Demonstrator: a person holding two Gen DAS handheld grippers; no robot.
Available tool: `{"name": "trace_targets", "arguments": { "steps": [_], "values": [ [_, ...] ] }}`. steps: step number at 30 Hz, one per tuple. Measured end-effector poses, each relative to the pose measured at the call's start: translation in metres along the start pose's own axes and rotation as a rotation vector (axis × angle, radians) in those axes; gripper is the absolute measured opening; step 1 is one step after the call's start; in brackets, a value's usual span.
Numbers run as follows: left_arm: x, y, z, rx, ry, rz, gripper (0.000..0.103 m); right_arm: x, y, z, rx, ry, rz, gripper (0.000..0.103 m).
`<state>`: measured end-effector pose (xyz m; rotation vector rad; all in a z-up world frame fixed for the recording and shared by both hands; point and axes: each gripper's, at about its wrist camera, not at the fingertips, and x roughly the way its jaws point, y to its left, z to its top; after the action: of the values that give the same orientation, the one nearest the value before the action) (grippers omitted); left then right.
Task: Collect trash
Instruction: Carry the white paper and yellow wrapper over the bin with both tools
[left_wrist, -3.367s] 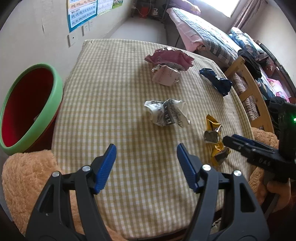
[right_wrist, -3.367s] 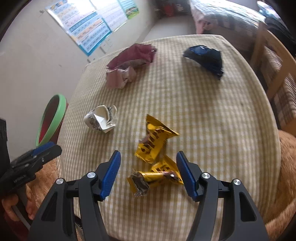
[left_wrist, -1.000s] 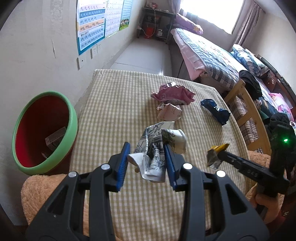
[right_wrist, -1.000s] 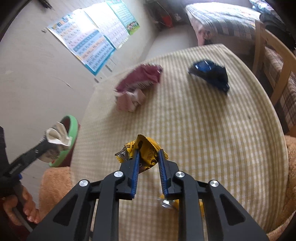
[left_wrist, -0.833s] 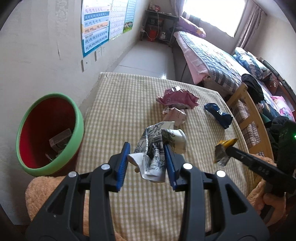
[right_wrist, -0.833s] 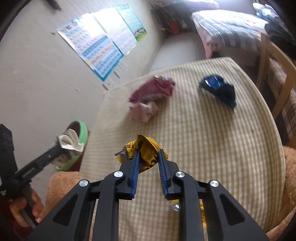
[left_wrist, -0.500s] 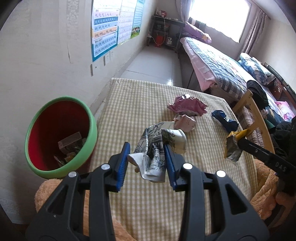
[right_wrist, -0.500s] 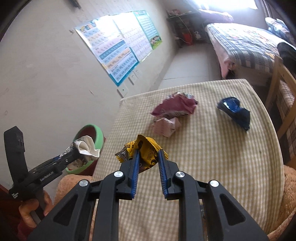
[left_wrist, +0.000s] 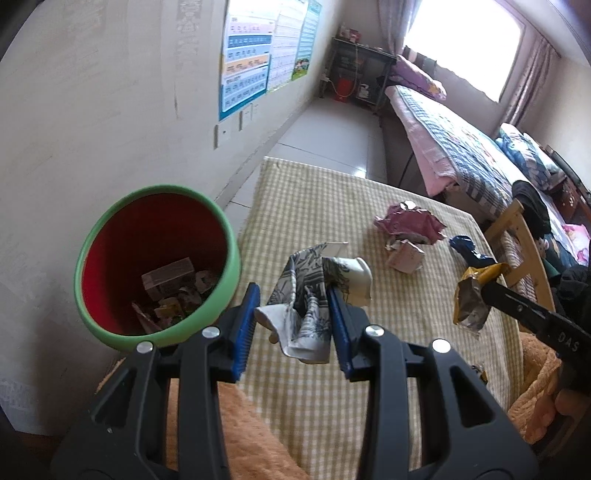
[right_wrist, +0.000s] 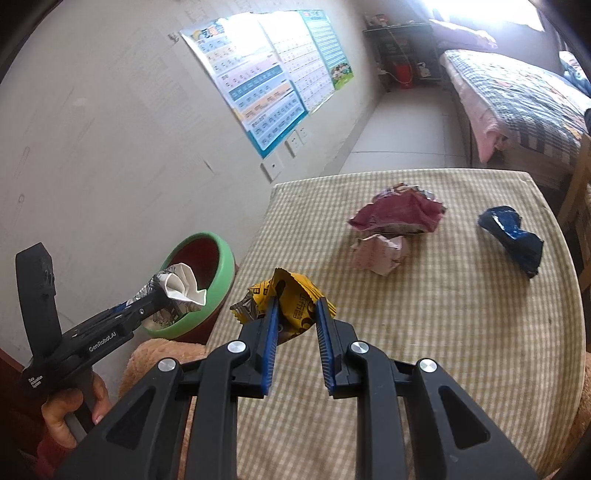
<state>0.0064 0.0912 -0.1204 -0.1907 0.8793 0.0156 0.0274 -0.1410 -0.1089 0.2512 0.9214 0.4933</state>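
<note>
A checked table (left_wrist: 314, 206) stands beside one green-rimmed red bin (left_wrist: 122, 332) that already has scraps in it. The left gripper (left_wrist: 291, 314) is clenched on one crumpled white printed wrapper (left_wrist: 310, 295), held above the table edge near the bin. The right gripper (right_wrist: 295, 321) grasps one yellow wrapper (right_wrist: 291, 295) narrowly. Three pieces lie on the table: one pink bag (right_wrist: 399, 214), one pale paper wad (right_wrist: 380, 253), one blue wrapper (right_wrist: 513, 236).

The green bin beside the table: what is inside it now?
Inside the green bin lie a small box and crumpled wrappers. Its near wall hides the remaining bottom.
</note>
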Motion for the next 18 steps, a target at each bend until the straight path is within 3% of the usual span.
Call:
{"name": "trace_targets", "arguments": {
  "steps": [18],
  "values": [
    [-0.001,0.036,-0.001,-0.067,-0.01,0.037,0.036,0.026,0.035,0.004,-0.073,0.042,0.048,0.02]
  ]
}}
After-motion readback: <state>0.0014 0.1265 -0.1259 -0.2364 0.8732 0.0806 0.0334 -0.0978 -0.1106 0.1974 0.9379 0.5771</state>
